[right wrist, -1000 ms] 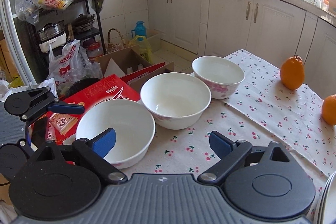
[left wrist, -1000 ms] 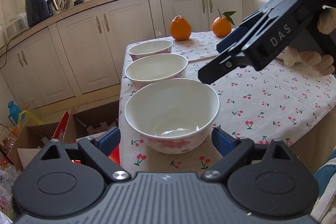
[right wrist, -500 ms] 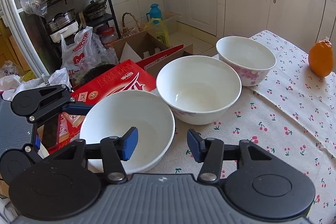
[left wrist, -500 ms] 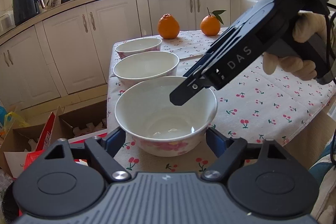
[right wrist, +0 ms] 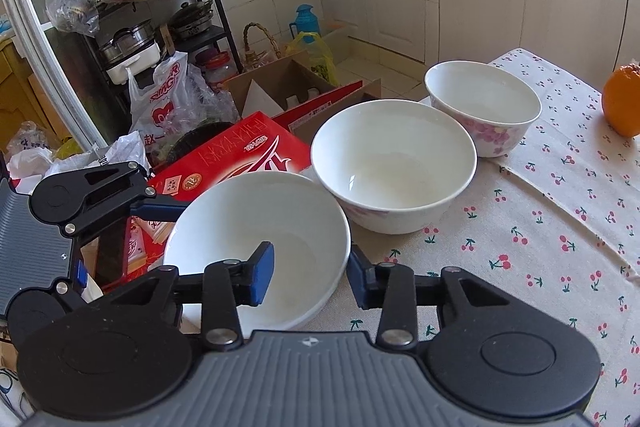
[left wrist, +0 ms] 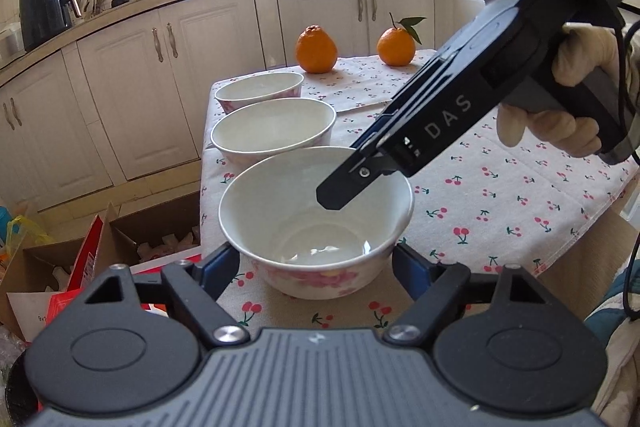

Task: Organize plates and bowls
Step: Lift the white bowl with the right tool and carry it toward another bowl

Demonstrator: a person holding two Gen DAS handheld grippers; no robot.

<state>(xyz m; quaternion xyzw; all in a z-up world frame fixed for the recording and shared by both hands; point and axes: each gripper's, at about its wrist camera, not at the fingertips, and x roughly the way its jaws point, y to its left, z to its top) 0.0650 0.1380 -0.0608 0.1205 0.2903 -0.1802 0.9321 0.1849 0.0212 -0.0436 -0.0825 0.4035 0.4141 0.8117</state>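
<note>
Three white bowls with pink flowers stand in a row on the cherry-print tablecloth. The nearest bowl (left wrist: pixel 316 223) (right wrist: pixel 256 247) sits at the table's corner, the middle bowl (left wrist: pixel 274 133) (right wrist: pixel 394 163) behind it, the far bowl (left wrist: pixel 260 91) (right wrist: pixel 482 107) last. My left gripper (left wrist: pixel 316 267) is open, one finger on each side of the nearest bowl's base. My right gripper (right wrist: pixel 310 279) (left wrist: pixel 340 191) straddles that bowl's rim, one blue pad inside, one outside, jaws still apart around the wall.
Two oranges (left wrist: pixel 316 45) (left wrist: pixel 396 45) sit at the table's far end. Beside the table on the floor are cardboard boxes (right wrist: pixel 288 91), a red carton (right wrist: pixel 240 155) and plastic bags. White cabinets (left wrist: pixel 140 87) run behind.
My right gripper has come down over the nearest bowl's rim and its jaws have narrowed. My left gripper has moved closer, its fingers flanking the bowl's base.
</note>
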